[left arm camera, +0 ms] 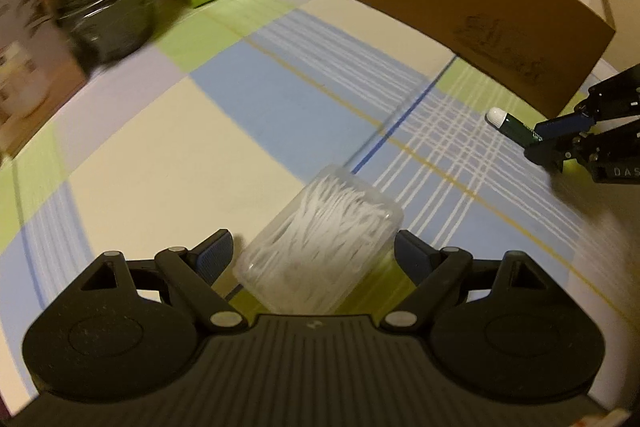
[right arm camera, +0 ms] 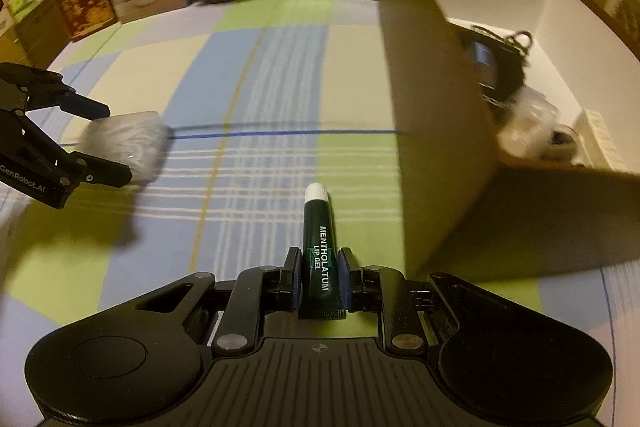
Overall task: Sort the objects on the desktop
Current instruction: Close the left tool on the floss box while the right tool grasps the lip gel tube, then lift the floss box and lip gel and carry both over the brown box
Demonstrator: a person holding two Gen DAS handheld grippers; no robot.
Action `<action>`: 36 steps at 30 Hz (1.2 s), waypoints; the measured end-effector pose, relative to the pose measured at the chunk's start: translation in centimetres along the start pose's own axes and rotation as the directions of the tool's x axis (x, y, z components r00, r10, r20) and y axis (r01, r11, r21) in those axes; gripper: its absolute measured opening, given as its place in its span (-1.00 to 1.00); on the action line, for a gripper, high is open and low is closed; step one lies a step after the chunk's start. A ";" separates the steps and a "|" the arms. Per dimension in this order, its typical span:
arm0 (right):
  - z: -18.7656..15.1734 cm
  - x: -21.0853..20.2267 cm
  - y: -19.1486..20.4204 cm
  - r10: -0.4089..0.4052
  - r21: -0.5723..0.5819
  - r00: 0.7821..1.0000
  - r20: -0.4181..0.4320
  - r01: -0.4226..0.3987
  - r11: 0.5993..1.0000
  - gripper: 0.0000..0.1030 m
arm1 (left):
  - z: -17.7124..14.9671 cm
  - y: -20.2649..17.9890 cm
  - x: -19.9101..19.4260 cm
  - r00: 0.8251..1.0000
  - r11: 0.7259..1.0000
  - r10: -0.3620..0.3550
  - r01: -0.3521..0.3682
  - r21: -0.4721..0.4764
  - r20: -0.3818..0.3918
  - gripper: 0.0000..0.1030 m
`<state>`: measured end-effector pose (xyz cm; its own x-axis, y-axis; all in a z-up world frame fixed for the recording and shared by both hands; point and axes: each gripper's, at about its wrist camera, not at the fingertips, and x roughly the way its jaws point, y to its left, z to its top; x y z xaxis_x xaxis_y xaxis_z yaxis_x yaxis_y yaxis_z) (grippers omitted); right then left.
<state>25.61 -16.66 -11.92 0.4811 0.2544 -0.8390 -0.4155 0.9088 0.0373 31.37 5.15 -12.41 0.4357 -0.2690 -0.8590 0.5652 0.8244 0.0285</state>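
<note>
Left of the cardboard box point(right arm camera: 436, 115), our right gripper point(right arm camera: 319, 273) clamps a lip gel tube point(right arm camera: 320, 251); our left gripper point(left arm camera: 314, 253) gapes around a cotton swab box point(left arm camera: 320, 239), pads apart.

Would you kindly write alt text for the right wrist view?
The right hand-held gripper is shut on a dark green lip gel tube above a plaid tablecloth. An open cardboard box stands to the right; at left, the left hand-held gripper straddles a clear container.
</note>
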 end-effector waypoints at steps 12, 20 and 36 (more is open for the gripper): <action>0.0 0.0 -0.1 -0.003 -0.016 1.000 0.023 0.003 1.000 -0.56 | -0.2 -2.5 0.1 0.996 0.984 0.011 -0.026 -0.179 -0.085 0.10; 0.0 0.6 0.3 -0.027 -0.031 0.998 0.063 0.029 0.999 -0.31 | 0.9 -2.8 0.8 0.991 0.948 0.087 -0.112 -0.298 -0.097 0.12; -0.7 0.6 0.9 -0.012 -0.051 0.995 0.096 0.017 0.999 -0.48 | 0.1 -4.7 0.5 0.990 0.951 0.101 -0.126 -0.284 -0.102 0.04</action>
<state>24.97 -15.88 -12.80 0.5579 0.2735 -0.7835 -0.4461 0.8950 -0.0052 29.00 1.11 -12.91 0.4172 -0.1323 -0.8991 0.2837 0.9589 -0.0094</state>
